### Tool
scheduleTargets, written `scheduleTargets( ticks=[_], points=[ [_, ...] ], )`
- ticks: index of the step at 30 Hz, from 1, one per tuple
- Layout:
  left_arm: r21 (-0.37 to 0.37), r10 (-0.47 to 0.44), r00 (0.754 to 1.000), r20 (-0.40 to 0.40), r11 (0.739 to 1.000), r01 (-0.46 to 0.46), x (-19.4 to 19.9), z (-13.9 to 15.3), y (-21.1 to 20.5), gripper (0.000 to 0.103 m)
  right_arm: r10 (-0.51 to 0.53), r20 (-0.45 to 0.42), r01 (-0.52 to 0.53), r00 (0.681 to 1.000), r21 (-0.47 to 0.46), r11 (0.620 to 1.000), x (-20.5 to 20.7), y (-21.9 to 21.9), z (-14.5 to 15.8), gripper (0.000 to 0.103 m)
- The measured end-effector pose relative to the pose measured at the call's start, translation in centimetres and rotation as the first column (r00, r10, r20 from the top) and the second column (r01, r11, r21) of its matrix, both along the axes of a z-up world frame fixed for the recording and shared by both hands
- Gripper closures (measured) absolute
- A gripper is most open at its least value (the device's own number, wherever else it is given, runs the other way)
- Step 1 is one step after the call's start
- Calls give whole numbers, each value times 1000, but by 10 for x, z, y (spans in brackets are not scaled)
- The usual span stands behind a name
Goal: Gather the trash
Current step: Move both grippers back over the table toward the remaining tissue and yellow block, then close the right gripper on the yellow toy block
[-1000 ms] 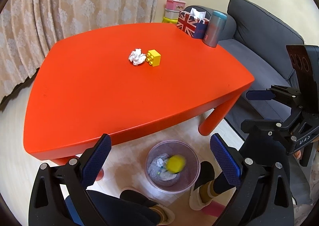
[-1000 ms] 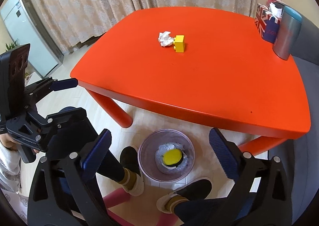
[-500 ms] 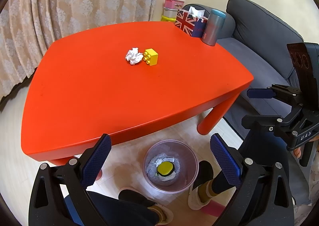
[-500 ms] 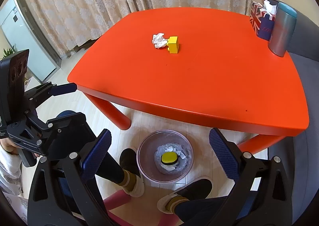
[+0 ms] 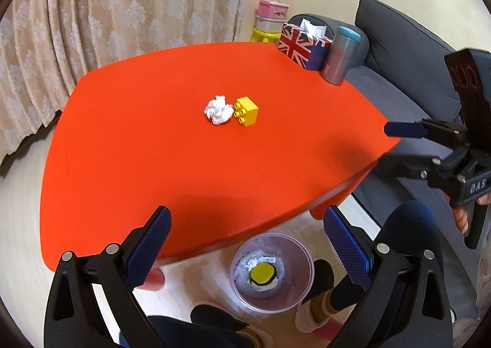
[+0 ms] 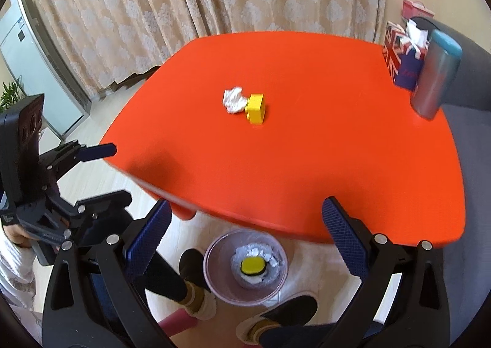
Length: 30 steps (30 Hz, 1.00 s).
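Observation:
A crumpled white paper ball (image 5: 218,110) lies mid-table on the red table (image 5: 153,164), touching a yellow toy brick (image 5: 246,110). Both also show in the right wrist view, the paper ball (image 6: 233,100) left of the brick (image 6: 256,108). A clear pink bin (image 5: 271,272) stands on the floor under the table's near edge, holding white paper and a yellow round thing (image 5: 262,273); the bin also shows in the right wrist view (image 6: 247,268). My left gripper (image 5: 247,248) is open and empty over the near table edge. My right gripper (image 6: 245,243) is open and empty above the bin.
A Union Jack tissue box (image 5: 302,45) and a grey tumbler with teal lid (image 5: 340,55) stand at the table's far right corner. A dark grey sofa (image 5: 408,50) is to the right, curtains (image 5: 122,10) behind. The person's legs and feet (image 6: 190,286) flank the bin.
Both grippers have moved forward and up toward the table, so the table edge now lies between the fingers. The yellow thing has settled in the bin.

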<state>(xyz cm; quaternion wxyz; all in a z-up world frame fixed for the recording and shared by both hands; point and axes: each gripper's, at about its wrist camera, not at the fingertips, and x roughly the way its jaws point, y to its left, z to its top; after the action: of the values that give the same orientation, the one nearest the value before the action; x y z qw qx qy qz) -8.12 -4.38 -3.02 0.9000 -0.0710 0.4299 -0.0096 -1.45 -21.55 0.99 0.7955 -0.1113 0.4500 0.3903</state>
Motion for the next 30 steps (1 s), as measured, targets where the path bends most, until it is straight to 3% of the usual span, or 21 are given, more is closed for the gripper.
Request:
scheduleTargets(
  ticks=[12, 30],
  points=[
    [21, 13, 1000, 1, 1000, -13, 38, 7, 26, 8, 15, 24, -14, 1000, -42, 999, 61, 46, -2, 6],
    [14, 56, 998, -14, 998, -55, 63, -1, 48, 8, 87, -24, -89, 996, -146, 985, 124, 122, -58, 6]
  ],
)
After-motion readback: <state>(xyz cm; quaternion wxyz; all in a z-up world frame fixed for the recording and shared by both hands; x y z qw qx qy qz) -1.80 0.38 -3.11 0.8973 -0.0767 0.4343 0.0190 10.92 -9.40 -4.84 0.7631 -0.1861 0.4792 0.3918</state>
